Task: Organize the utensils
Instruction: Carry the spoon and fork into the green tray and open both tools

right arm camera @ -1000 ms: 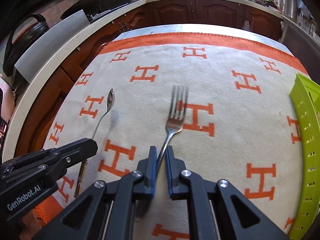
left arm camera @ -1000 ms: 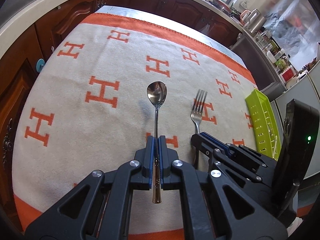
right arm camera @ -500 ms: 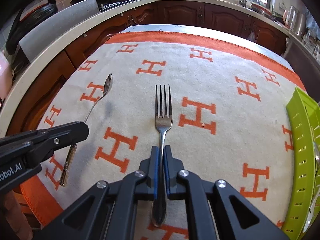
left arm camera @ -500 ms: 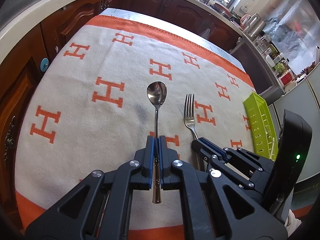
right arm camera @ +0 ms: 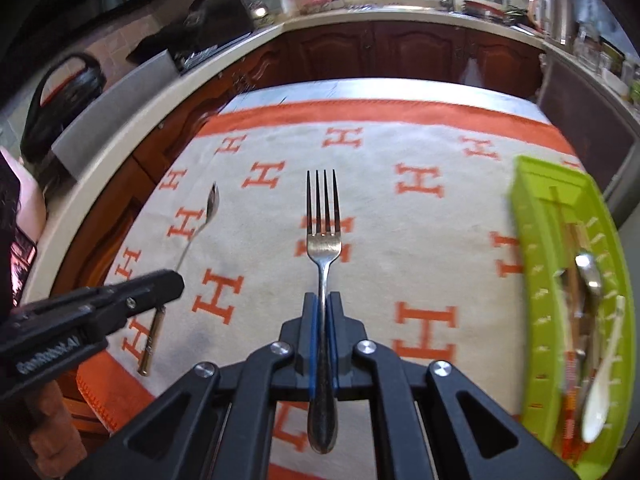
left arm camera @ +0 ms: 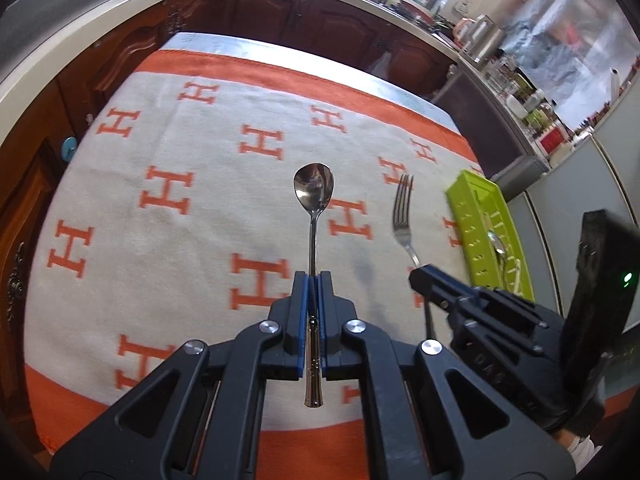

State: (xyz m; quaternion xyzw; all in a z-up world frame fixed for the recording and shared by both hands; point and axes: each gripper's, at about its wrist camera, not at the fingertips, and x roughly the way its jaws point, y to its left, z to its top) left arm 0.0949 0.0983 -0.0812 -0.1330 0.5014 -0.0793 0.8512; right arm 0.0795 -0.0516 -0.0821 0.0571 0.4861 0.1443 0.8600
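The left gripper (left arm camera: 312,280) is pinching the spoon (left arm camera: 313,192) by its handle, bowl pointing ahead; the right gripper (right arm camera: 322,300) is clamping the fork (right arm camera: 324,240) likewise. Both are now hanging higher above the blanket (left arm camera: 160,260), nearer the green tray (right arm camera: 536,280) at its right edge

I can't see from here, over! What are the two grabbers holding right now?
Left gripper shut on spoon. Right gripper shut on fork. Both off the blanket. Green tray on the right, nothing in the way.

Left hand-held gripper (left arm camera: 312,280) and right hand-held gripper (right arm camera: 322,300) both clamped, angled downward.
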